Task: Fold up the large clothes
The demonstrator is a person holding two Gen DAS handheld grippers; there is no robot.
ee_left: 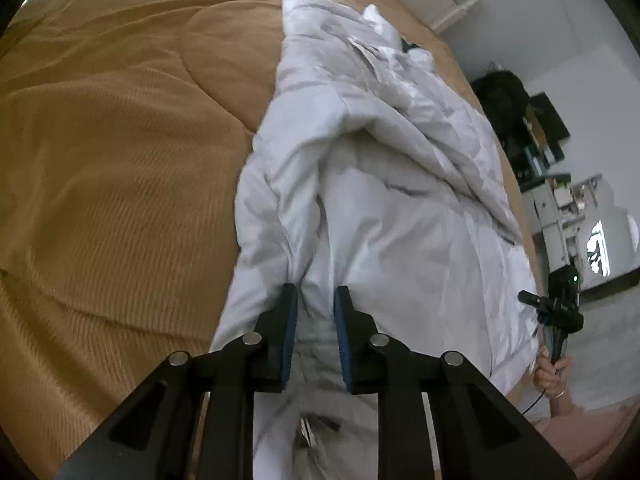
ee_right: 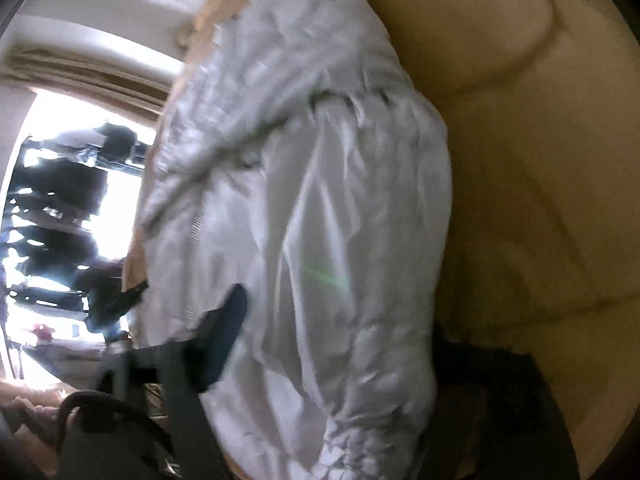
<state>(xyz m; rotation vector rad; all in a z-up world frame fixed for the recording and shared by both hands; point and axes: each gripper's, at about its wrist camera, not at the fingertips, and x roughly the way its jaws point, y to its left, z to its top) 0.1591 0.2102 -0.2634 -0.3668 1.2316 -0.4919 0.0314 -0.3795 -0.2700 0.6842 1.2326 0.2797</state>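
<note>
Garment: your white jacket (ee_left: 400,208) lies crumpled lengthwise on the bed, over the tan quilted bedspread (ee_left: 120,168). In the left wrist view it runs from your left gripper up toward the far end of the bed, along the bed's right edge.

Jacket details: its fabric is shiny and creased, with a dark zipper line across the upper folds and a bit of dark lining at the far end.

Left gripper (ee_left: 316,300): its blue-padded fingers (ee_left: 289,320) stand close together with a ridge of the jacket's white fabric pinched between them. You have hold of the jacket's near edge.

Right gripper (ee_right: 320,300): in its own blurred view, only one dark finger (ee_right: 224,320) shows clearly, lying against the jacket's left side. The other finger is lost behind the fabric on the jacket's right. The jaws look spread wide around the jacket's bulk, and you cannot tell whether the pads press on it.

Right hand (ee_left: 554,372): seen from the left wrist view, it grips the right gripper's handle just off the jacket's near right corner, beside the bed edge, with a ring on one finger.

Bedspread: it covers the bed on the jacket's left side in the left wrist view, and on the jacket's right in the right wrist view.

Background: beyond the jacket's right edge stands a cluttered shelf (ee_left: 540,152) against a pale wall.
</note>
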